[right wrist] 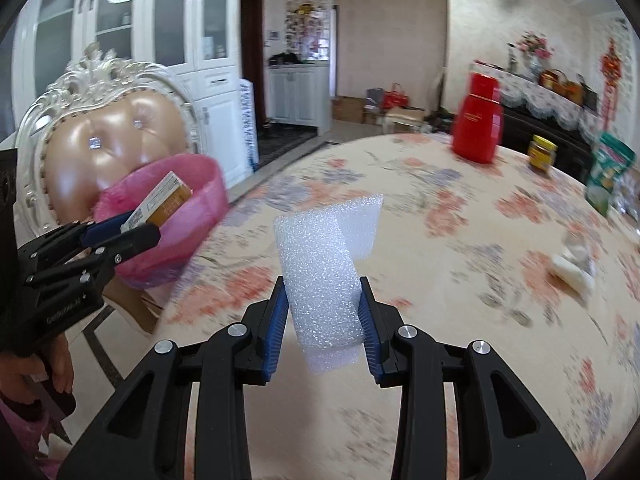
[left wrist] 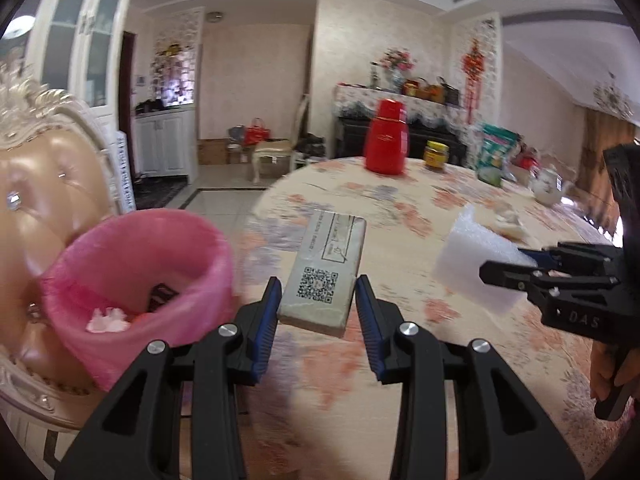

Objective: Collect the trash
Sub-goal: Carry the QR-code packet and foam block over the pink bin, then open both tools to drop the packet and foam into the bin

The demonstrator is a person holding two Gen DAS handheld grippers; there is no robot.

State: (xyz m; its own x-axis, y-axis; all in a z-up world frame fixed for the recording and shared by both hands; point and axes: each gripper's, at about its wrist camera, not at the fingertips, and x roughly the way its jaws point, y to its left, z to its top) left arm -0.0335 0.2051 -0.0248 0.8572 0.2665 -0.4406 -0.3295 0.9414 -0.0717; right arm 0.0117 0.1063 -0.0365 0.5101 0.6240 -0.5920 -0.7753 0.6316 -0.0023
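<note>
A large round bench (right wrist: 460, 240) covered in a cloth with a pink and purple flower pattern was seen filling most of both views. At its left edge an ornate white chair (right wrist: 100, 92) with a shiny tan padded back was placed, and a bin lined with a pink bag (left wrist: 136, 276) was seen in front of that chair back, just beside the bench edge, with white crumpled scraps lying inside it. A red thermos jug (left wrist: 386, 138) was stood upright at the far side of the bench, with a small yellow-lidded jar (left wrist: 436, 155) near it and green packets (left wrist: 496, 152) further to the right. A white crumpled wad (right wrist: 572, 270) was left lying on the cloth at the right. A strip of white foam sheet (right wrist: 324, 280) was held upright above the cloth by the right tool (right wrist: 324, 316), whose blue pads were pressed against both of its sides. A small flat carton printed with a QR code (left wrist: 324, 272) was held by the left tool (left wrist: 316, 304), gripped at its near end between the two blue pads; in the right wrist view this carton was seen raised in front of the pink bin, just beside its rim. Motion blur was spread over the cloth in both views.
</note>
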